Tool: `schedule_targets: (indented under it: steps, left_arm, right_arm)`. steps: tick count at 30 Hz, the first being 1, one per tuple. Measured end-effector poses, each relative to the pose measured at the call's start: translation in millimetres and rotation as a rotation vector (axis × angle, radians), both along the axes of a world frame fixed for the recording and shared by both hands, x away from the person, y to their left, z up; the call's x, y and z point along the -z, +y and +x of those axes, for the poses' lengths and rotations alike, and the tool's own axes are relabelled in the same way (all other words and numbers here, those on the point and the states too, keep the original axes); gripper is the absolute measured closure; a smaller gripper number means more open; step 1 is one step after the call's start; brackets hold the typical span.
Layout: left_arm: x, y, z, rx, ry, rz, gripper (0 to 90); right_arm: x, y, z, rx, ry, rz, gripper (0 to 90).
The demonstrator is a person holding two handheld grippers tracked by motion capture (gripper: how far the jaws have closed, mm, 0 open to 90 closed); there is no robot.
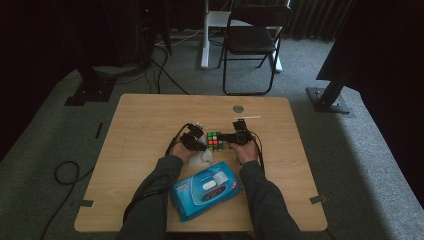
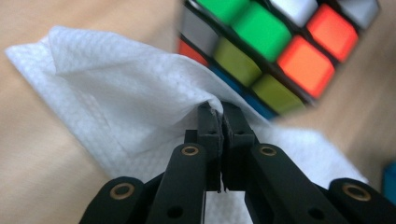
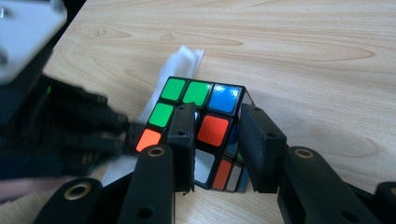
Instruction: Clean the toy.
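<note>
Puzzle cube [image 1: 215,141]: near table [image 1: 150,120] centre, clamped across one corner by right gripper [image 3: 217,140]; left gripper [image 2: 219,114] clenched on wet wipe [image 2: 116,107] beside cube; advice: steady clamp, light strokes, avoid twisting layers.

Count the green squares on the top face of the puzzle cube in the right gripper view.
3: two side by side on the puzzle cube along the far edge, one behind the left jaw. The tongs may hide others.

From my left tool view the cube [image 2: 280,42] runs off the top edge, blurred, and the wipe [image 2: 130,112] covers its lower corner. In my right tool view the left tool [image 3: 128,135] is a dark smear, and my jaws mask part of the cube's near faces.
</note>
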State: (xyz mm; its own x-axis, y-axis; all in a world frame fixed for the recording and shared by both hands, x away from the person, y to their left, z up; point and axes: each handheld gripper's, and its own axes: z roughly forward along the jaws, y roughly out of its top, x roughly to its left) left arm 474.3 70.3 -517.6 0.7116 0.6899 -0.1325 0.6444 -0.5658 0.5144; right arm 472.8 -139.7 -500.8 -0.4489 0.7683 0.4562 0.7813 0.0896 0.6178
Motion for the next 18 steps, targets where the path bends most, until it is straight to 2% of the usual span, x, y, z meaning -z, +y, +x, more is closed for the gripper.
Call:
schedule_targets:
  steps: [4,5,7,8,10,11,15,16,18]
  left_arm:
    - [-9.4,3.3,5.5,-0.053,-0.041,-0.035,88.4]
    - [-15.9,5.6,6.0,-0.071,-0.066,-0.072,88.5]
    - [-19.9,7.5,3.5,-0.077,-0.105,-0.091,88.5]
    - [-19.9,7.5,3.5,-0.077,-0.105,-0.091,88.5]
    - [-21.2,9.7,-1.5,-0.078,-0.127,-0.124,88.4]
    - [-21.9,11.3,-6.3,-0.058,-0.137,-0.145,88.5]
    - [-22.3,12.4,-19.4,-0.004,-0.129,-0.143,88.6]
    - [-21.4,13.7,-22.6,0.02,-0.116,-0.136,88.5]
    - [-17.1,15.8,-29.3,0.058,-0.115,-0.086,88.2]
  right_arm:
    - [0.1,-0.2,0.1,-0.001,0.0,0.001,66.8]
    - [0.1,-0.2,0.1,-0.002,0.0,0.001,66.8]
    - [0.2,-0.3,0.1,-0.002,0.001,0.002,66.8]
    - [0.2,-0.3,0.1,-0.002,0.001,0.002,66.8]
    - [0.1,-0.3,0.0,-0.002,-0.001,0.001,66.8]
    - [0.2,-0.3,0.1,-0.003,-0.001,0.001,66.8]
    - [0.0,-0.1,-0.2,-0.003,-0.004,-0.002,66.7]
    - [0.0,0.0,-0.2,-0.003,-0.004,-0.004,66.3]
    - [0.0,0.0,-0.1,-0.002,-0.006,-0.006,65.6]
